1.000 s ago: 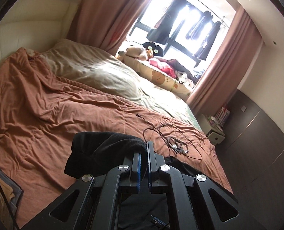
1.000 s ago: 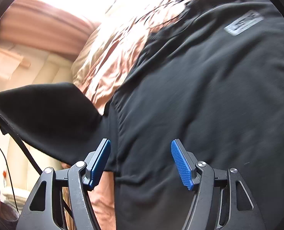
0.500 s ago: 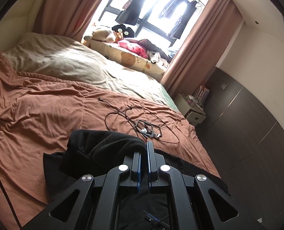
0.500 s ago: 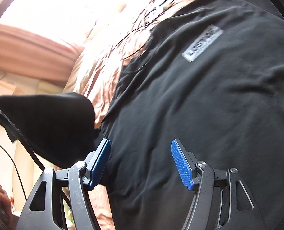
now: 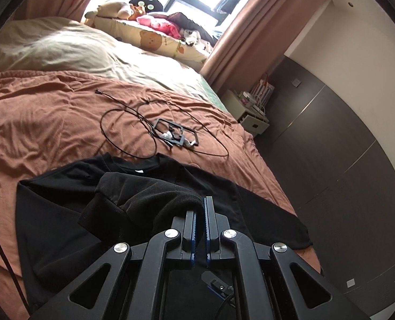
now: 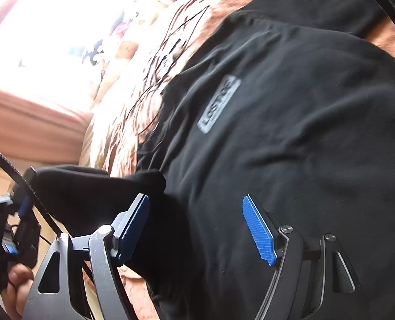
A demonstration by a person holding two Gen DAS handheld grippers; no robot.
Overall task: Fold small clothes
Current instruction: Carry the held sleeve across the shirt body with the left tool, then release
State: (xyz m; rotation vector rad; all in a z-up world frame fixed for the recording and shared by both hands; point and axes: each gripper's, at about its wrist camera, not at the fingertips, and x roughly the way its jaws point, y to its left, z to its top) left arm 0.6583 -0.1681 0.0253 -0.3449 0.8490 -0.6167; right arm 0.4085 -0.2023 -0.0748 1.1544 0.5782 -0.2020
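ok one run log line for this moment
left gripper: shut on black shirt sleeve | right gripper: jaws opening, above shirt, no grip | bed: shirt laid flat

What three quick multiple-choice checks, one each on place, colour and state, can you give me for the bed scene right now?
1. Where does the coiled black cable lie?
A. on the floor
B. on the rust-brown bedspread, beyond the shirt
C. on the nightstand

2. What colour is the T-shirt?
A. white
B. red
C. black

3. How do the left tongs stand?
A. shut on the T-shirt's sleeve
B. wide open over a pillow
C. shut on the cable

Key: B, the cable loops on the bedspread past the collar; C, the shirt is black in both views; A, black cloth is pinched between the closed pads.
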